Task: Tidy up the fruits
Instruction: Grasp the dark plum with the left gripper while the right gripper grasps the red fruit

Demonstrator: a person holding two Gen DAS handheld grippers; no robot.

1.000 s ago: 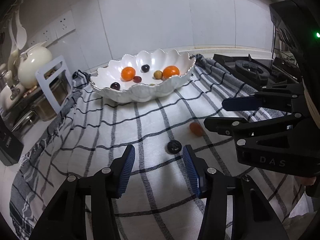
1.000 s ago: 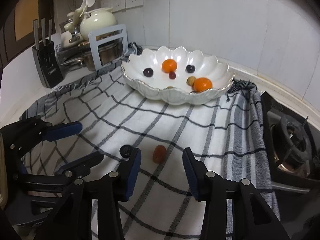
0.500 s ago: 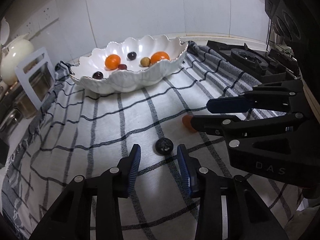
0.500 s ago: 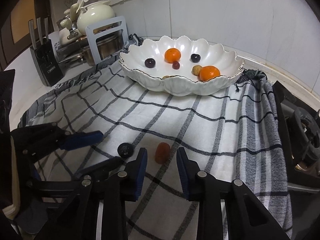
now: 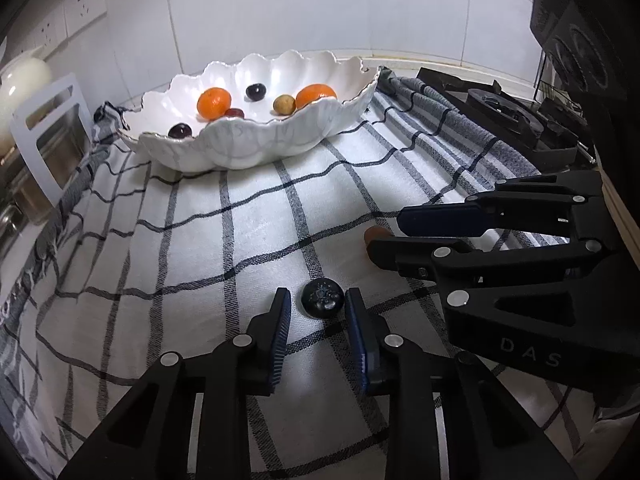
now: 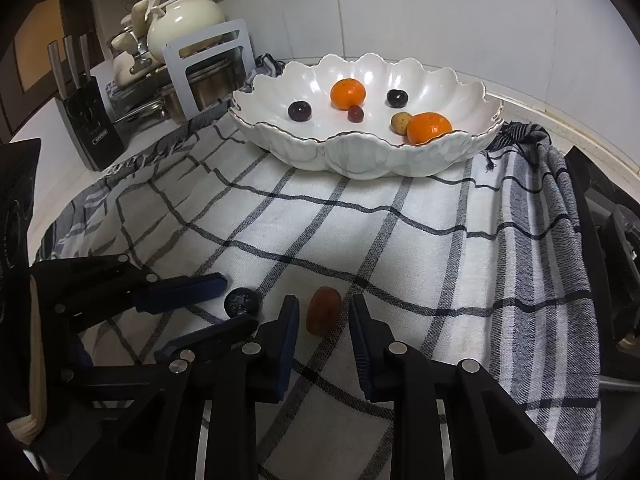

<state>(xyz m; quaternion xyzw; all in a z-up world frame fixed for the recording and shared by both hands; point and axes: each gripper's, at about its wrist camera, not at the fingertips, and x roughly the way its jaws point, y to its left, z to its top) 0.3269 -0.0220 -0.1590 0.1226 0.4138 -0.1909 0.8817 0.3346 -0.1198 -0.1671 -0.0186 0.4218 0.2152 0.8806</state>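
A small dark round fruit [image 5: 322,303] lies on the checked cloth between the tips of my open left gripper [image 5: 316,300]; the pads stand close beside it, touch unclear. It also shows in the right wrist view [image 6: 241,301]. A small reddish-brown oval fruit [image 6: 323,315] lies between the tips of my open right gripper [image 6: 324,312]; in the left wrist view it [image 5: 376,234] is mostly hidden behind the right gripper [image 5: 384,236]. A white scalloped bowl [image 5: 256,148] at the back holds two oranges [image 5: 214,102], dark grapes and a small tan fruit.
A checked cloth [image 6: 400,240] covers the counter. A gas hob [image 5: 504,116] lies to the right. A knife block [image 6: 86,120], a pot rack [image 6: 208,76] and a cream teapot [image 6: 184,24] stand at the back left. Tiled wall with sockets behind.
Both grippers have moved forward and down and narrowed. The dark fruit now sits between the left fingertips and the reddish fruit between the right fingertips.
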